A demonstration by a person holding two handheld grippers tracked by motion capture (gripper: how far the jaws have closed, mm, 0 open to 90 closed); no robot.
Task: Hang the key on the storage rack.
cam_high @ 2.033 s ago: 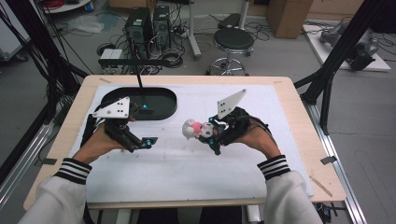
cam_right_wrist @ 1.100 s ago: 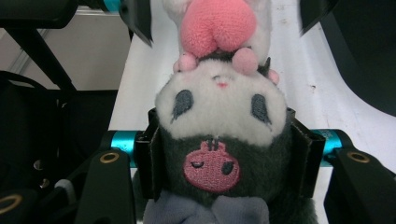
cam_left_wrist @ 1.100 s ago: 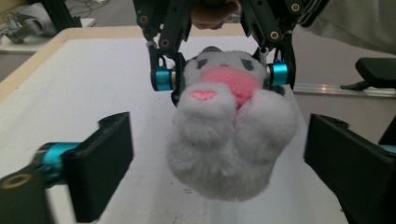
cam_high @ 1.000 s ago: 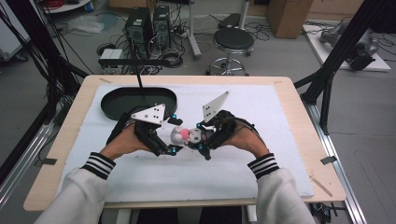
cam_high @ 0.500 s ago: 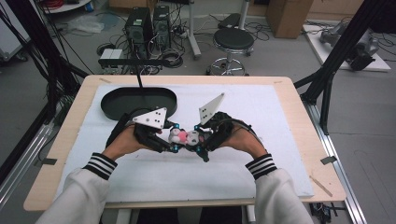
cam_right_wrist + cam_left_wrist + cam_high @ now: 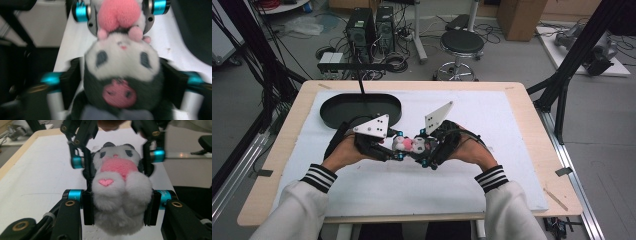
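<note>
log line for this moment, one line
left gripper: shut on plush toy legs | right gripper: shut on its head | toy above white mat

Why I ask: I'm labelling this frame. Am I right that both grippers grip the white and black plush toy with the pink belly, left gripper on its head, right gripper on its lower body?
Swapped. The left gripper clamps the plush toy's lower body, as the left gripper view shows; the right gripper holds its head.

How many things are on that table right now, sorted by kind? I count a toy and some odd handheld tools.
Plush toy: 1
Handheld tools: 2, the left tool and the right tool, both clamped on the toy
Black oval tray: 1
White mat: 1
Total: 5
</note>
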